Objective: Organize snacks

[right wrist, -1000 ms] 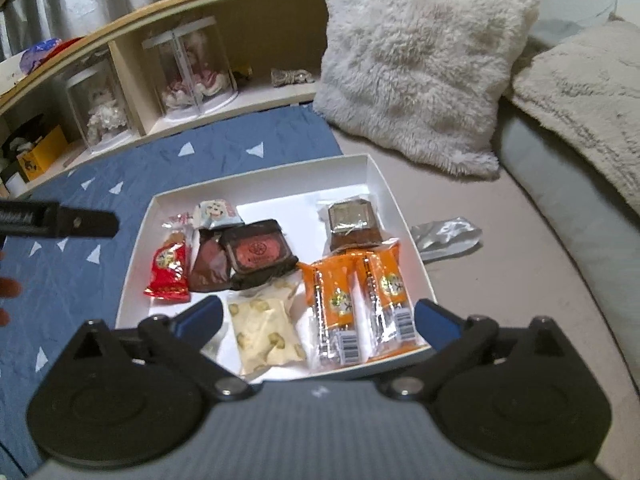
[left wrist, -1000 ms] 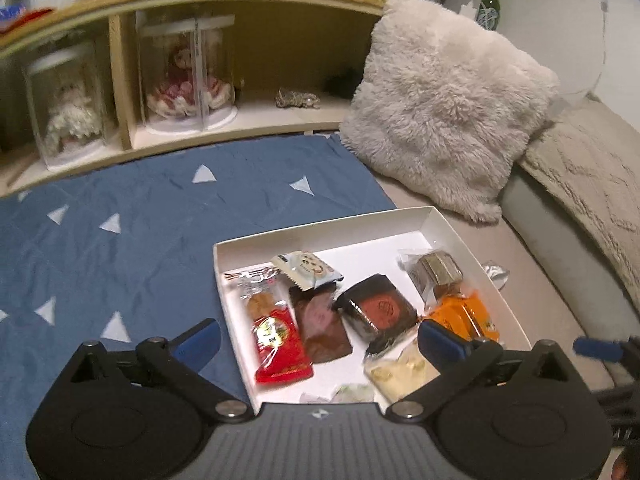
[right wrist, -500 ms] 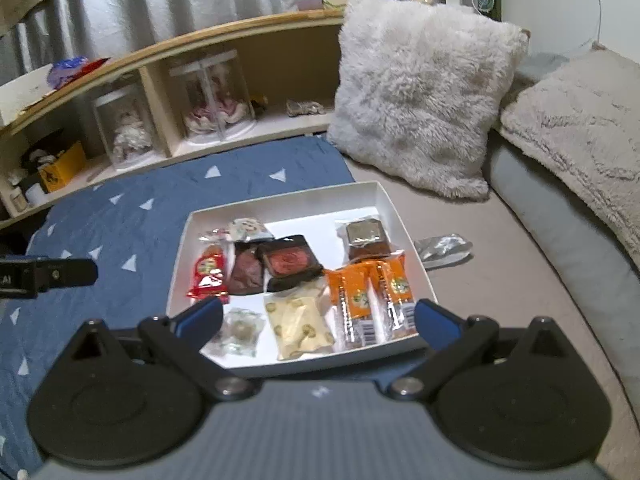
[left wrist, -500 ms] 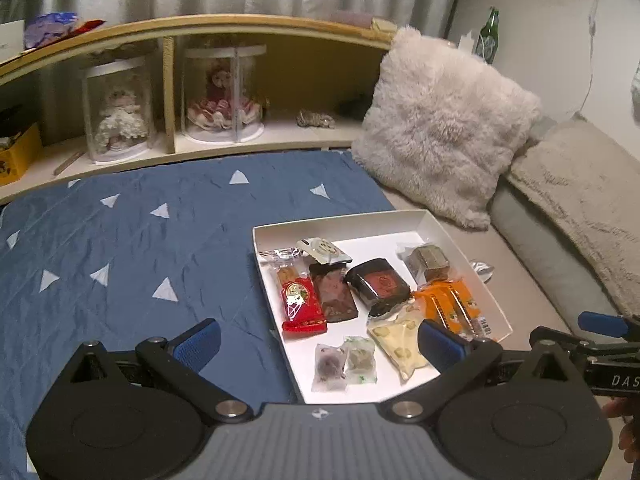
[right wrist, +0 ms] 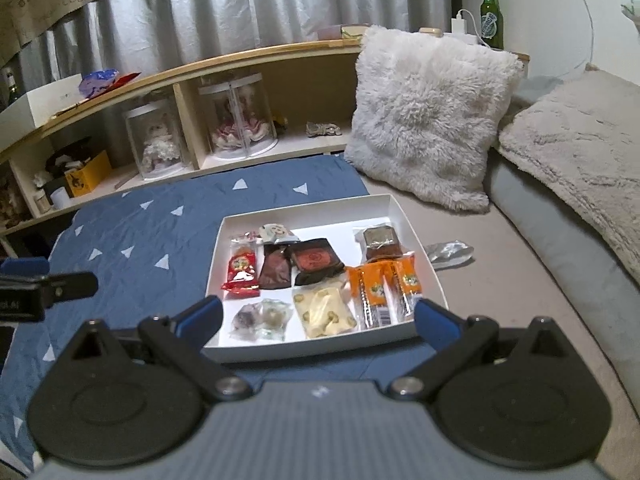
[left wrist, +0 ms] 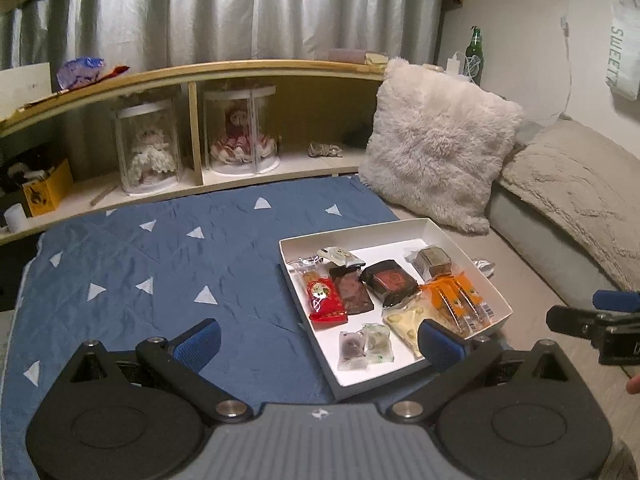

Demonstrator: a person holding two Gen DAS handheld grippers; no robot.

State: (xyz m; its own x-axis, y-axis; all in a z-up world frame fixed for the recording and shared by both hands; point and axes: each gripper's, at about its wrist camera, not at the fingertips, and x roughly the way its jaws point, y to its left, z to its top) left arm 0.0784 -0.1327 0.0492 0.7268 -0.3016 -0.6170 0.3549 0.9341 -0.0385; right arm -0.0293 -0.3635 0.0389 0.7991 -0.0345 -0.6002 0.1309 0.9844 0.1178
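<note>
A shallow white box (left wrist: 404,225) (right wrist: 312,203) lies on the bed and holds several wrapped snacks: a red packet (left wrist: 325,298) (right wrist: 240,269), a dark square packet (left wrist: 391,282) (right wrist: 316,260), orange bars (left wrist: 460,306) (right wrist: 384,288), a pale yellow bag (right wrist: 324,312) and small clear packets (left wrist: 364,346) (right wrist: 262,318). A silver wrapper (right wrist: 448,254) (left wrist: 483,267) lies outside the box, to its right. My left gripper (left wrist: 320,338) is open, held back from the box's near left corner. My right gripper (right wrist: 318,316) is open above the box's near edge, with nothing between its fingers.
The box sits at the edge of a blue quilt (left wrist: 160,264) with white triangles. A fluffy pillow (left wrist: 436,140) and a beige cushion (left wrist: 580,196) stand behind and right. A wooden shelf (left wrist: 200,76) with doll cases runs along the back; a green bottle (right wrist: 491,16) stands on it.
Both grippers have pulled back and up from the box, so it looks smaller and more of the room shows. Both stay open. The snacks have not moved.
</note>
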